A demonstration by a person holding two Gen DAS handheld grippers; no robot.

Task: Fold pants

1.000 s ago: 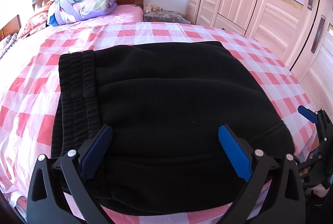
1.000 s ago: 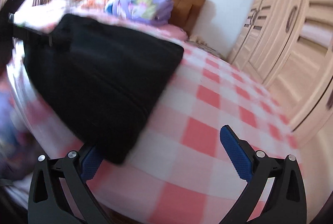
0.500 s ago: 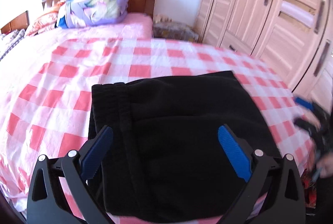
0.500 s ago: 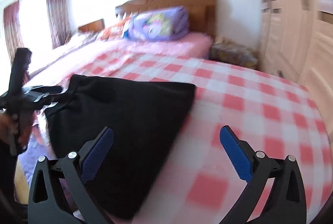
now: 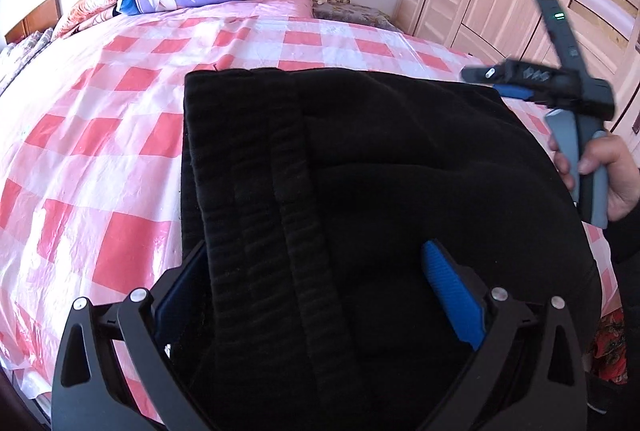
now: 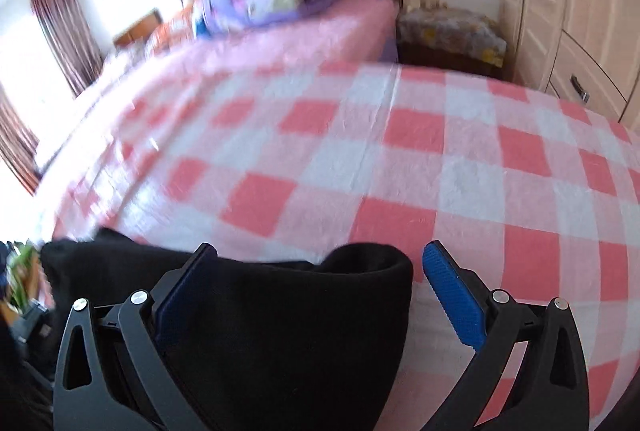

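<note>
We see the black pants [image 5: 380, 191] lying folded on the bed [image 5: 100, 151], waistband end toward the left gripper [image 5: 320, 295]. Both grippers' fingers are spread wide, empty. The right gripper [image 6: 316, 291] sits over the pants' right edge.

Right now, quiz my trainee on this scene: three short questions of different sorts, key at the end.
1. True or false: the black pants lie folded on the checked sheet.
2. Multiple choice: in the left wrist view, the ribbed waistband is on the pants' A) left side B) right side C) far edge.
3. Fill in: both the left gripper and the right gripper are ____, with pants fabric lying between their spread fingers.

Key: 1 true; 2 A; 3 open. In the left wrist view a hand holds the right gripper at the pants' far right corner.
</note>
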